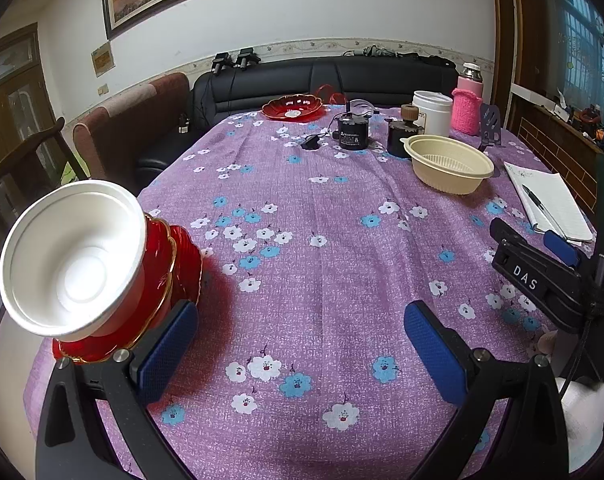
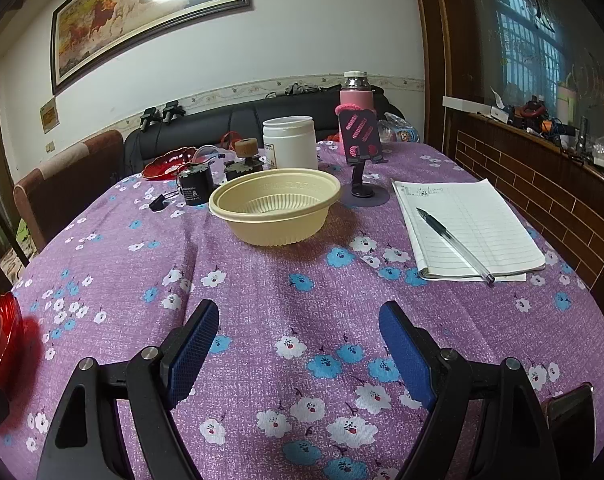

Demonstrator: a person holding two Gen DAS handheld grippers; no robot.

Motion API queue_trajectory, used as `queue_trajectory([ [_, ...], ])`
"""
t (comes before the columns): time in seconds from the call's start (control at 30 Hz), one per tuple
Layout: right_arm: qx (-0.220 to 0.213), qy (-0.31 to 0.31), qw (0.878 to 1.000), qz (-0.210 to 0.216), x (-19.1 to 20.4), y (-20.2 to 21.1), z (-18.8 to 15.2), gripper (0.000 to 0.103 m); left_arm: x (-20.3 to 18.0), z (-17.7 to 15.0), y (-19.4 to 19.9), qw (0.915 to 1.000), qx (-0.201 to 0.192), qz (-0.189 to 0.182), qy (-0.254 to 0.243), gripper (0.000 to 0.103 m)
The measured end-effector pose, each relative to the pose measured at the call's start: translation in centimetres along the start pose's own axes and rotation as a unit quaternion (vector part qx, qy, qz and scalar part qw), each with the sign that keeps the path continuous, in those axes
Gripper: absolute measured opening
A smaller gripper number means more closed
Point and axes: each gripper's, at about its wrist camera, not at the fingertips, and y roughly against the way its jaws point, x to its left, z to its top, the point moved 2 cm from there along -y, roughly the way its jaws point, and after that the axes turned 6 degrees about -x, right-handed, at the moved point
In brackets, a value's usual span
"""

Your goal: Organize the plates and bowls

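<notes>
While both of your grippers hang over the purple flower-print tablecloth (image 2: pixel 262 304), nothing sits between either pair of blue pads. Your left gripper (image 1: pixel 302 344) has its jaws spread wide, empty, cloth showing between them. Just off its left finger, at the table's near-left edge, there's the white foam bowl (image 1: pixel 72 258) stacked inside the red gold-rimmed glass plates (image 1: pixel 174 276), close to that pad, though contact is hard to call. Your right gripper (image 2: pixel 298 344) is spread wide too, holding nothing. Straight ahead of it, well apart, sits the round beige plastic bowl (image 2: pixel 276 210), upright on the cloth, beside the open lined notebook (image 2: pixel 474 224) with a pen (image 2: pixel 454 244) across it. At the far-left end, another scalloped red glass dish (image 1: pixel 294 107) waits.
</notes>
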Motion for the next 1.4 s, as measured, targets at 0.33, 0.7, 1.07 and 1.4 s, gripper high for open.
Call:
queue_trajectory([
  [0.33,0.013,-0.012,1.000,0.003,-0.4,-0.5,0.1,0.085,0.3,-0.1,-0.6,1.0000,0.009,-0.002,0.003,0.103],
  [0.7,0.021,-0.017,1.000,0.004,-0.5,-0.9,0.2,0.085,0.4,-0.4,-1.4,0.9998,0.018,-0.003,0.006,0.103],
  [1.07,0.025,-0.020,0.999,0.005,-0.5,-1.2,0.3,0.085,0.2,-0.3,-1.7,0.9998,0.020,-0.005,0.002,0.103],
  [1.4,0.037,-0.027,0.999,0.008,-0.6,-1.9,0.2,0.085,-0.5,0.9,-1.8,0.9998,0.008,-0.010,-0.013,0.103],
])
